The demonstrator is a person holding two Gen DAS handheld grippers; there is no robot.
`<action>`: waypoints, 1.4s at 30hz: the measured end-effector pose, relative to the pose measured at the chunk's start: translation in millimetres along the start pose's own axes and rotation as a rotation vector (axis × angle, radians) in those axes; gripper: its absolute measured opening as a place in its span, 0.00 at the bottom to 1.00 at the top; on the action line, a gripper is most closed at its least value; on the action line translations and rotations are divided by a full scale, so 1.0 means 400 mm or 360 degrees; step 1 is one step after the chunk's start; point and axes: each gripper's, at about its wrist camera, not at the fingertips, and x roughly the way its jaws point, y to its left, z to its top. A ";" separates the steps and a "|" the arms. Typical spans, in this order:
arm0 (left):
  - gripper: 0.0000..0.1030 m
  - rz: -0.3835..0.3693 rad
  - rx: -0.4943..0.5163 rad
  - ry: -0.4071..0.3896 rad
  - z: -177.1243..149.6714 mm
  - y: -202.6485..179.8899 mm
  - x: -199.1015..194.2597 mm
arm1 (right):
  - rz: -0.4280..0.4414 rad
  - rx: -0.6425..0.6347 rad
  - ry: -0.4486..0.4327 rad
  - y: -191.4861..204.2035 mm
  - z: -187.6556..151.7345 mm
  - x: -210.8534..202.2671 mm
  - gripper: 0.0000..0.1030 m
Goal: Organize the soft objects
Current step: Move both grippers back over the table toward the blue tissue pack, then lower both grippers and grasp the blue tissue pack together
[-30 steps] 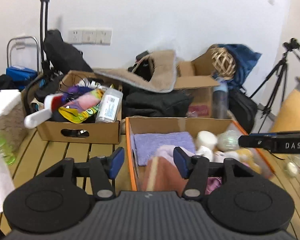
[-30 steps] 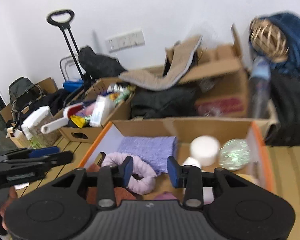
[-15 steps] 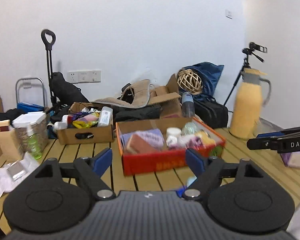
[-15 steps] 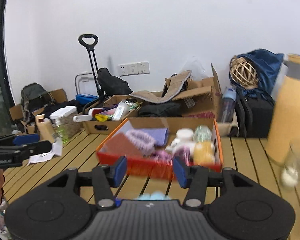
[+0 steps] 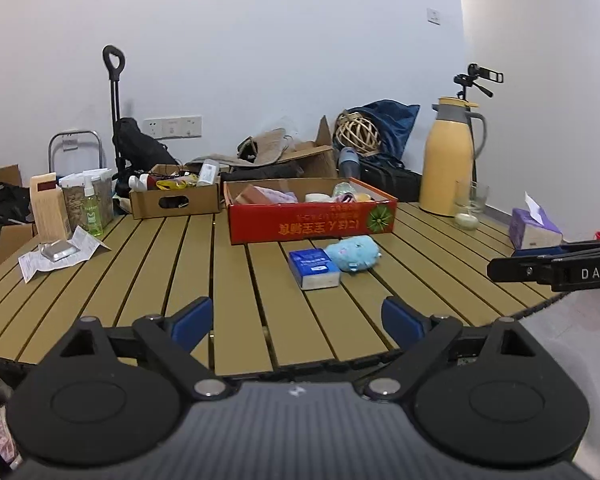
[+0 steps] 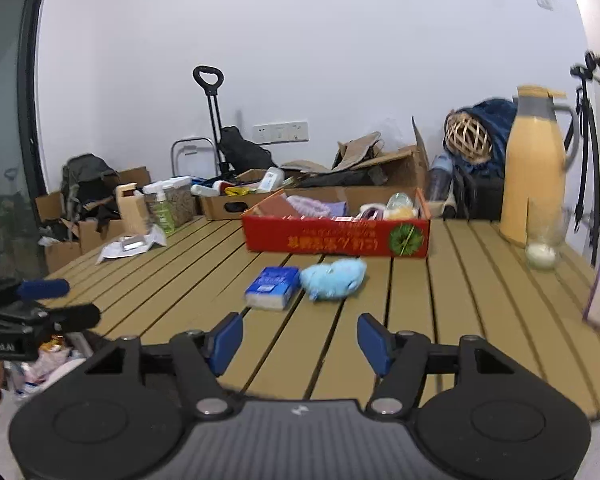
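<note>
Both tools, left tool (image 5: 296,318) and right tool (image 6: 300,338), are hanging empty at the table (image 5: 188,264) edge, jaws having just been widening. The blue plush toy (image 5: 353,253) is lying beside a tissue pack (image 5: 314,268) before the red box (image 5: 312,216); it looks light and squashy, best pinched across its middle.

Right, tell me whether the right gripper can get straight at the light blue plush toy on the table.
Probably yes. The right gripper is open with nothing between its jaws, which have just been opening, and only bare table slats lie ahead of it. The light blue plush toy lies just beyond, touching or nearly touching the blue pack.
</note>
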 end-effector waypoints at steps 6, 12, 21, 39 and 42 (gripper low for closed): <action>0.90 -0.0045 0.0000 -0.0020 0.023 -0.015 0.017 | 0.0023 0.0043 -0.0009 0.011 -0.034 -0.019 0.61; 0.91 -0.0064 -0.0018 0.0059 0.033 -0.006 0.126 | 0.0016 0.0105 0.0080 -0.010 -0.059 0.048 0.61; 0.52 -0.0144 -0.0175 0.0248 0.022 -0.002 0.349 | 0.0005 0.0144 0.0151 -0.080 -0.029 0.188 0.35; 0.34 0.0248 -0.0762 0.0335 0.060 0.163 0.619 | 0.0450 0.0122 0.0525 -0.121 0.214 0.838 0.33; 0.35 0.0123 -0.0837 0.0329 0.067 0.189 0.578 | 0.0536 0.0126 0.0532 -0.125 0.205 0.840 0.32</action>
